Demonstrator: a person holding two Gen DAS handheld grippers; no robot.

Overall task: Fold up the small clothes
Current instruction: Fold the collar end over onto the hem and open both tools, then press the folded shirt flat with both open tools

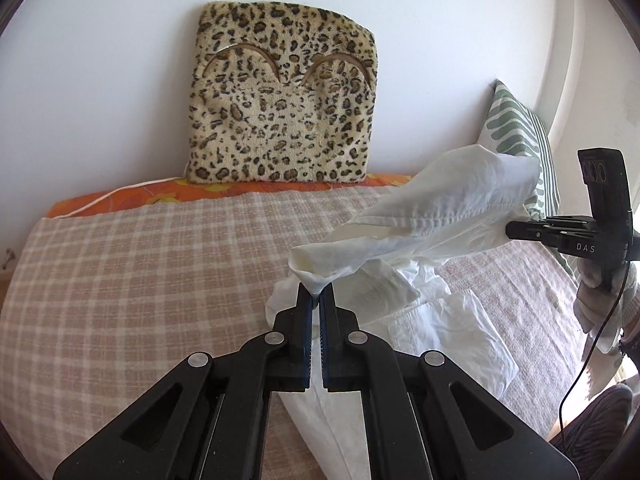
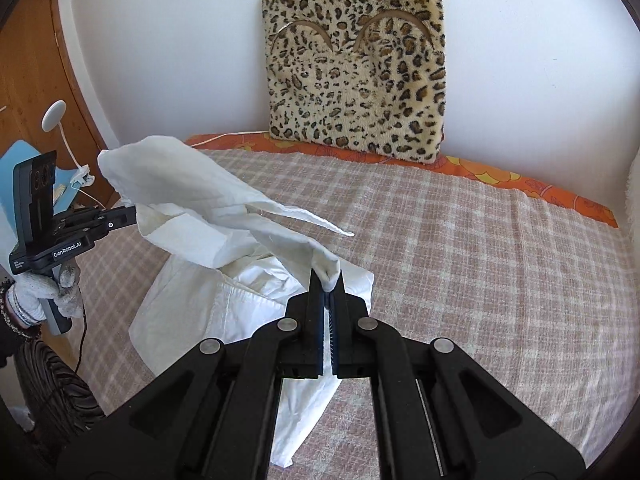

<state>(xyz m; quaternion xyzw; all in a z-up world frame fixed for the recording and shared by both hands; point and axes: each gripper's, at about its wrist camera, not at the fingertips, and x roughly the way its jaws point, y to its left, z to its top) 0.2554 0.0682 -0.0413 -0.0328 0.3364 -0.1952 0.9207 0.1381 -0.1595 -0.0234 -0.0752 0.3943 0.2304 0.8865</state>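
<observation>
**Both claws clamped on the white garment, lifted over the bed**

My left gripper (image 1: 318,294) is pinched tight on a corner of the white garment (image 1: 432,208); right gripper (image 2: 331,280) is clamped on another corner. Cloth spans between them, upper part raised off the checked bedspread (image 1: 140,280), lower part draped on it toward the bed's near edge. Leopard cushion (image 2: 356,68) leans on the wall at the far edge, w/ a green-patterned pillow (image 1: 516,132) by the far right corner. Gloved hand (image 2: 48,292) holds the left handle.
</observation>
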